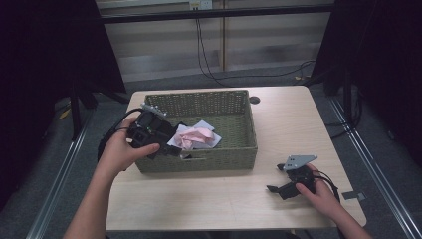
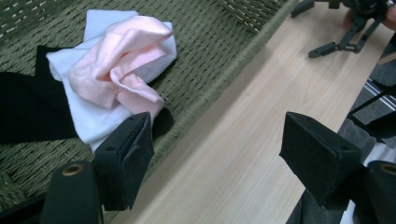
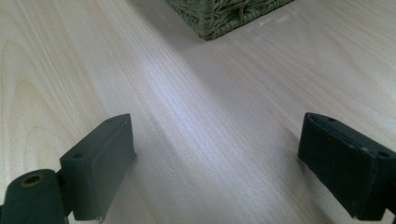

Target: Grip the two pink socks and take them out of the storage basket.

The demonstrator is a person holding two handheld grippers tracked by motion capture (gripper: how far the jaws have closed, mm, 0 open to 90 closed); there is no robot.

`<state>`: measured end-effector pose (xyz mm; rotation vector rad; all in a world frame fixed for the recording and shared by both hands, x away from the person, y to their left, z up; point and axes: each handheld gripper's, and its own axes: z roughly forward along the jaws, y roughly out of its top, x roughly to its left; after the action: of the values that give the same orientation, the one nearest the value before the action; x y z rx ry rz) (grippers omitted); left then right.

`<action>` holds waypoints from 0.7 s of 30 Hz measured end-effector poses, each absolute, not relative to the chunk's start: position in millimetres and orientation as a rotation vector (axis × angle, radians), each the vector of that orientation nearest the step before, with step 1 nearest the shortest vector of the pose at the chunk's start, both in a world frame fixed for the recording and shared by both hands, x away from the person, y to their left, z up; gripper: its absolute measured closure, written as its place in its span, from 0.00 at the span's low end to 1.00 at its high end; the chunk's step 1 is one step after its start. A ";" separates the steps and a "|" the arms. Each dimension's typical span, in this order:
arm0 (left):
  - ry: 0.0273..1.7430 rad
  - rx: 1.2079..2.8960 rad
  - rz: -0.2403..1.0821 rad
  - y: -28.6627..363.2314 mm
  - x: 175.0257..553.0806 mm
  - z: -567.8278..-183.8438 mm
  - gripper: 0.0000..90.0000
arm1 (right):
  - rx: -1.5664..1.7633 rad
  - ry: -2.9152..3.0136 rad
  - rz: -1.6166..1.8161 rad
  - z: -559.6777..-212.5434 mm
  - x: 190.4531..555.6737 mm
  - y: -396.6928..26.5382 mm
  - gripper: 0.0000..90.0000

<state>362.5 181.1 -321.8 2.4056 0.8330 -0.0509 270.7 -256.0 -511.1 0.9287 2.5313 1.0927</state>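
Pink, white and black cloths (image 1: pixel 195 137) are lying in the basket (image 1: pixel 234 154), seemingly put away. The left gripper (image 1: pixel 169 147) is hovering at the basket's front-left corner, jaws spread and empty. The right gripper (image 1: pixel 276 178) is resting near the table's (image 1: pixel 209 199) front-right corner, jaws spread too.

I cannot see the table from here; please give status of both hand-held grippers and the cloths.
Left hand-held gripper open at basket rim. Right hand-held gripper open, over bare table. Pink cloth on white cloth inside basket.
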 end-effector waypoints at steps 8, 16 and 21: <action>0.966 2.407 -0.015 177.4 397.0 -333.6 0.29 | 0.922 2.533 1.094 -511.2 271.5 -255.5 0.11; 1.017 2.418 -0.005 161.3 426.7 -359.3 0.31 | 0.925 2.535 1.092 -511.0 271.7 -254.9 0.11; 1.021 2.440 0.054 152.8 442.2 -377.8 0.34 | 0.921 2.534 1.092 -511.1 272.0 -254.9 0.11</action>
<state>442.2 152.8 -377.8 2.4400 1.0213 0.0544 272.0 -254.9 -511.1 0.9207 2.5337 1.0921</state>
